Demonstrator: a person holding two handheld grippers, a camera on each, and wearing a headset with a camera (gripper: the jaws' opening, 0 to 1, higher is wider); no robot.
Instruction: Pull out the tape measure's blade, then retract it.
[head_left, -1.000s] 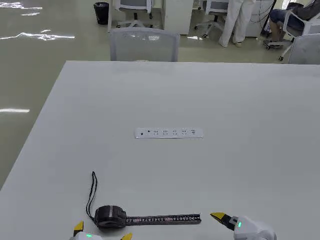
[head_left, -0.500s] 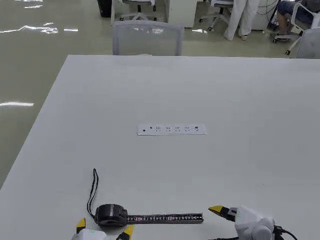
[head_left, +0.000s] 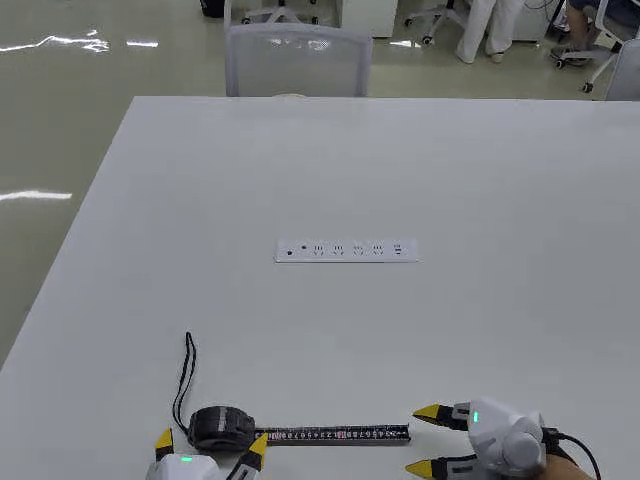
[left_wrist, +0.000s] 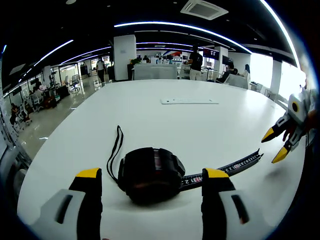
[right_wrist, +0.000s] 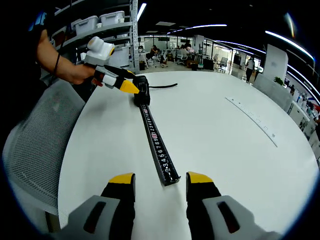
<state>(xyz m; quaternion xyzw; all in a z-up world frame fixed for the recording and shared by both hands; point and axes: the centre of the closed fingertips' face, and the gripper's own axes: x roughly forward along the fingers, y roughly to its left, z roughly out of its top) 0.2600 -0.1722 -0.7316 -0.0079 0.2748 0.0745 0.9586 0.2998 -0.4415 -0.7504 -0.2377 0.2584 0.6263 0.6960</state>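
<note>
At the near edge of the white table (head_left: 400, 170), toward 7 o'clock in the head view, the black tape measure (head_left: 221, 427) lies on its side. Its blade (head_left: 335, 434) is drawn out flat on the tabletop, running from the case toward 3 o'clock, printed scale facing up. A black wrist strap (head_left: 184, 385) trails from the case's left side toward 12 o'clock. Left gripper (head_left: 210, 442): jaws spread, one yellow tip on each side of the case; the left gripper view shows a gap between each jaw and the case, so nothing is pinched. Right gripper (head_left: 424, 439), at 5 o'clock in the head view: jaws spread, holding nothing. The blade's hooked end lies just beside the tips, and the right gripper view places it in line with the gap between them, a little ahead. A white power strip (head_left: 346, 250) sits mid-table, well apart from the tape. A grey mesh chair (head_left: 297, 62) stands at the table's far edge, at 12 o'clock.
</note>
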